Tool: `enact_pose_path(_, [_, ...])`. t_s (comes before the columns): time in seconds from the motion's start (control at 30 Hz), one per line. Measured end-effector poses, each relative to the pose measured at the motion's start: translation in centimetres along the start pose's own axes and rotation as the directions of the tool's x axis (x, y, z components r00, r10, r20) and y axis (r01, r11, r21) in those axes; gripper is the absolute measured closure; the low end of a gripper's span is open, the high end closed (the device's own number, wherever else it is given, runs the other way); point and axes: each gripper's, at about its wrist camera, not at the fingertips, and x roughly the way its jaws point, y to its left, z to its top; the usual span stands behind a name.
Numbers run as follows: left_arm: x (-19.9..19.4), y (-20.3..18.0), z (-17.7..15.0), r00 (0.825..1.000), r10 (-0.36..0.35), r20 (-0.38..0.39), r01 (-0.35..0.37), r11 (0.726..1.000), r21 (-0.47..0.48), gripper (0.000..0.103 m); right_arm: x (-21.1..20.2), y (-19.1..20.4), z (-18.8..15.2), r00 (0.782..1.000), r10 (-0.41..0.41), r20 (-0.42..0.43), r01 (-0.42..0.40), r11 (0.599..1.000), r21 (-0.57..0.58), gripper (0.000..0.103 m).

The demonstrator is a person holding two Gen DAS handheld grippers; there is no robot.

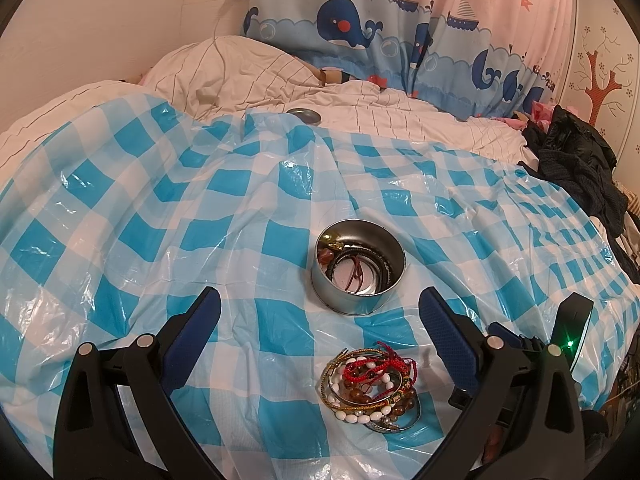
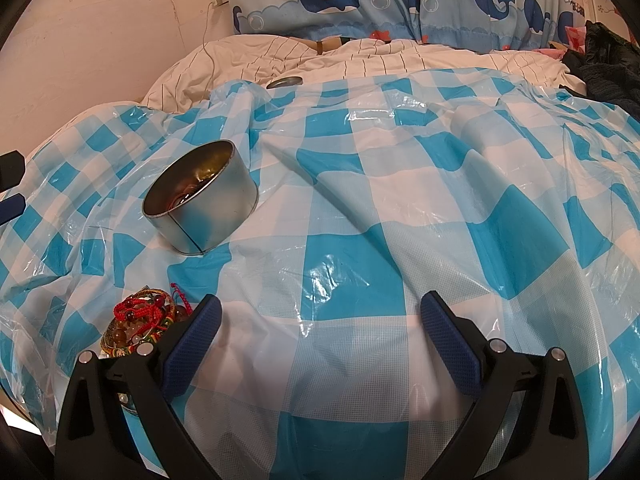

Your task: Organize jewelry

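Observation:
A round metal tin (image 1: pixel 359 266) stands open on the blue-and-white checked plastic sheet (image 1: pixel 160 208), with dark bangles and cords inside. A pile of bracelets (image 1: pixel 370 386), red cord, white and brown beads and gold bangles, lies just in front of the tin. My left gripper (image 1: pixel 320 312) is open above the sheet, the pile lying between its fingers and nearer the right one. In the right wrist view the tin (image 2: pixel 204 196) sits at the left and the bracelet pile (image 2: pixel 142 320) lies beside the left finger. My right gripper (image 2: pixel 320 316) is open over bare sheet.
A tin lid (image 1: pixel 305 115) rests at the sheet's far edge on the striped white bedding (image 1: pixel 240 76). Dark clothes (image 1: pixel 576 160) are heaped at the right. A whale-print curtain (image 1: pixel 400 40) hangs behind the bed. The other gripper's tip (image 1: pixel 576 320) shows at the right.

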Motion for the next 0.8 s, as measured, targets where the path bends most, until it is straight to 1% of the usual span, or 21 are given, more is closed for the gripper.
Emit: enact_pose_path(0.8, [0.19, -0.13, 0.05, 1.000, 0.002, -0.001, -0.002, 1.000, 0.001, 0.008, -0.01, 0.00, -0.01, 1.000, 0.001, -0.001, -0.001, 1.000, 0.001, 0.008])
